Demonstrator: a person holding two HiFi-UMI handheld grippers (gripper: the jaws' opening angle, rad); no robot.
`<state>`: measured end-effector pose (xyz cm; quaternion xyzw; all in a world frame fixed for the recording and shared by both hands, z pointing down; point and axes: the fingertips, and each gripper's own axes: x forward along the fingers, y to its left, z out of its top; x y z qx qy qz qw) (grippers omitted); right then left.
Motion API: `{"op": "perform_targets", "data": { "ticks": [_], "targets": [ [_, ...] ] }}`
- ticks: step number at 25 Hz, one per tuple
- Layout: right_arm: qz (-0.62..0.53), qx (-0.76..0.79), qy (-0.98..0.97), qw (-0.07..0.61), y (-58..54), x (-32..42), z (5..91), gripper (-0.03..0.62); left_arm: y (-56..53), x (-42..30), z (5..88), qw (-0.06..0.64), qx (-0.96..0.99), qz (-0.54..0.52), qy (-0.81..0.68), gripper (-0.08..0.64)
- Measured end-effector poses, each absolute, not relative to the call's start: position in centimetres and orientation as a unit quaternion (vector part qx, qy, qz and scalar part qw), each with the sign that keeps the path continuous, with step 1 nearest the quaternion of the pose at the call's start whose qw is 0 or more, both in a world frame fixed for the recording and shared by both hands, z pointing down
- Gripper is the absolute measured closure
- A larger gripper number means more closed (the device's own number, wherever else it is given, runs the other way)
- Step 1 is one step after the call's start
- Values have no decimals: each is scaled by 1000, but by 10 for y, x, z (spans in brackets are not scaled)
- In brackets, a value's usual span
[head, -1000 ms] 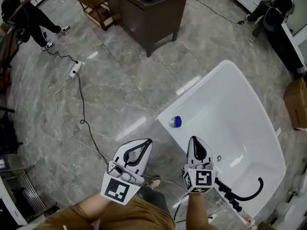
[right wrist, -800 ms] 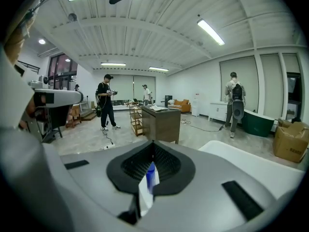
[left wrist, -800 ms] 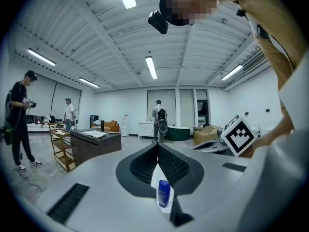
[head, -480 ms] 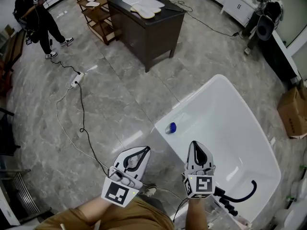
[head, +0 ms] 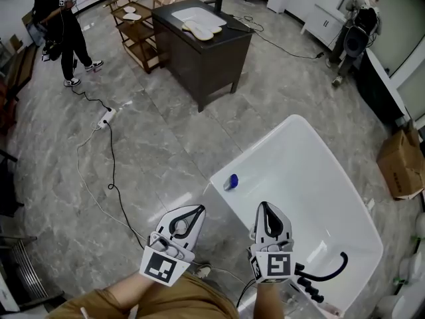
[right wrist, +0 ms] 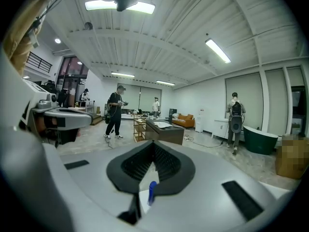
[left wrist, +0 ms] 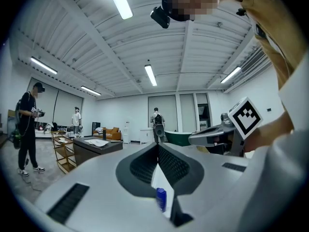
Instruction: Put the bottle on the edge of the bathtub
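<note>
The bottle [head: 230, 181] is sitting on the near rim of the bathtub [head: 292, 122], at its left corner, touching neither tool. I am holding the left tongs [head: 197, 209] pressed together and empty over the floor. The right tongs [head: 265, 206] are likewise together, gripping nothing, hovering over the tub's near end.

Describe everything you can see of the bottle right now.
The bottle is small and mostly blue, with a paler part at its lower left in the head view. It seems to stand upright on the rim of the white bathtub, near its left corner. Only the rim touches it. Its material is too small to tell.
</note>
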<state>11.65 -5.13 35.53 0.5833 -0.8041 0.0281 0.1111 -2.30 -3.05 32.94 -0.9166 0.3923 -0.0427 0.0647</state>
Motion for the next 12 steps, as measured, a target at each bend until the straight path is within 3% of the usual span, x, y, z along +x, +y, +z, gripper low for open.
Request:
{"op": "perform_targets", "data": {
  "ticks": [12],
  "targets": [
    [-3,576,-812,92,-16,111,310,588,-12,-23,304,98,-913,-26,396,555]
  ]
}}
